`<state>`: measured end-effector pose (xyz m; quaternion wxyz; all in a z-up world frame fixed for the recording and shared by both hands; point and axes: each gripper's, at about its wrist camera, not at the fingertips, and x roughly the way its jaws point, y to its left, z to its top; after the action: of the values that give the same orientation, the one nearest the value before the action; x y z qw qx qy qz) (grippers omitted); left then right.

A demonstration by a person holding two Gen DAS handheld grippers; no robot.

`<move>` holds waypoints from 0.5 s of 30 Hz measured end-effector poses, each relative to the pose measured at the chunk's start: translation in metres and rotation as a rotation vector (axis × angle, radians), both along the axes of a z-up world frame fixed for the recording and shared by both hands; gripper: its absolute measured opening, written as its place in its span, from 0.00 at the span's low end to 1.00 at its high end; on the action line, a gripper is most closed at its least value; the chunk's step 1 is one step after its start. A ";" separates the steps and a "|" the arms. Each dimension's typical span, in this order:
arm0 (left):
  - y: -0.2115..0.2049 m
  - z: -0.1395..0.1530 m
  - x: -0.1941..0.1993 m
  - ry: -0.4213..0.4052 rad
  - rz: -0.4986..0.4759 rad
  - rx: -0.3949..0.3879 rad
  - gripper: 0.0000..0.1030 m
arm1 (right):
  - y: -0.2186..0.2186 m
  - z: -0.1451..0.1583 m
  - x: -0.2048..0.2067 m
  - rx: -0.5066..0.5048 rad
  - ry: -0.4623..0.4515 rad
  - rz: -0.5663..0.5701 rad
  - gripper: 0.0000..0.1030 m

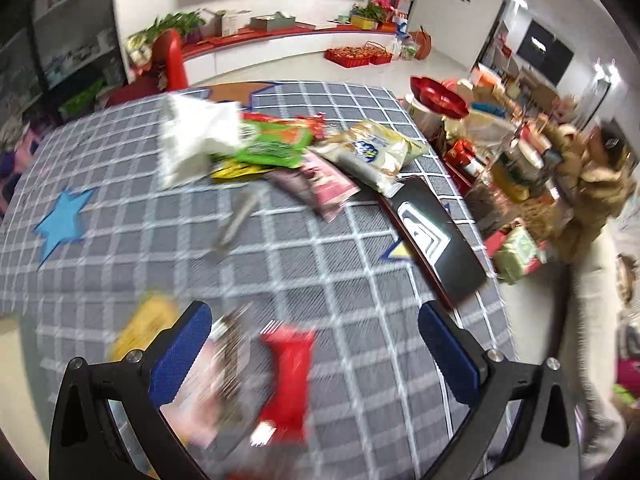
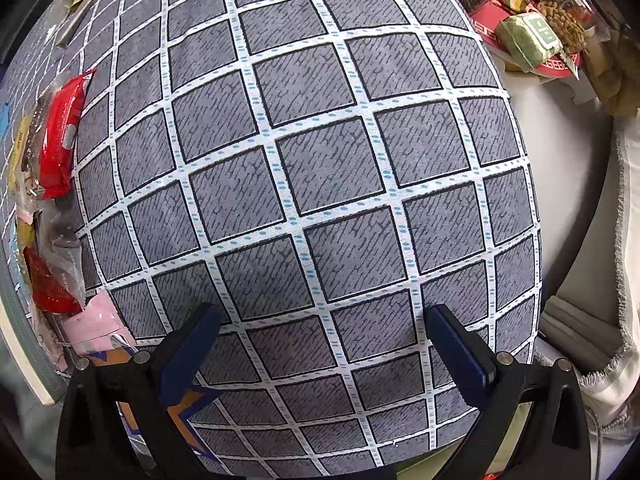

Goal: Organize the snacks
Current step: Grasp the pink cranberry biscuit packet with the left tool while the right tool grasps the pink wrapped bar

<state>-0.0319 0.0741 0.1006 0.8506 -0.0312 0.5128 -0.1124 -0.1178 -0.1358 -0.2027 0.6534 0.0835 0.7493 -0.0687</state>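
Left gripper (image 1: 314,338) open, empty, right over the red pack (image 1: 286,376); its long axis runs away from the camera, between the fingers. Right gripper (image 2: 320,342) open, over bare cloth (image 2: 328,168), farther off. Near group: roughly four packs, blurred. Far pile (image 1: 288,152): about six.

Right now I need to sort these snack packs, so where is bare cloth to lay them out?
The widest bare patch of checked tablecloth lies before the right hand-held gripper, bordered by the red packet and the table's right edge. It is crowded at the far snack pile beside the black tray.
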 end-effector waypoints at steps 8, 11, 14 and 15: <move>0.126 -0.038 -0.088 0.210 0.071 -0.062 1.00 | 0.003 -0.002 0.001 -0.034 0.038 -0.016 1.00; 0.144 -0.064 -0.112 0.295 0.082 -0.052 1.00 | 0.018 0.007 -0.004 -0.051 0.041 -0.004 1.00; 0.147 -0.076 -0.121 0.315 0.064 -0.005 1.00 | 0.038 0.016 -0.011 -0.051 0.038 0.041 1.00; 0.152 -0.080 -0.124 0.311 0.064 0.011 1.00 | 0.045 0.020 -0.011 -0.049 0.034 0.062 1.00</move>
<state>-0.1555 0.2260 0.0209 0.7641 -0.0597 0.6378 -0.0763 -0.1285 -0.0905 -0.1829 0.6441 0.0430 0.7606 -0.0682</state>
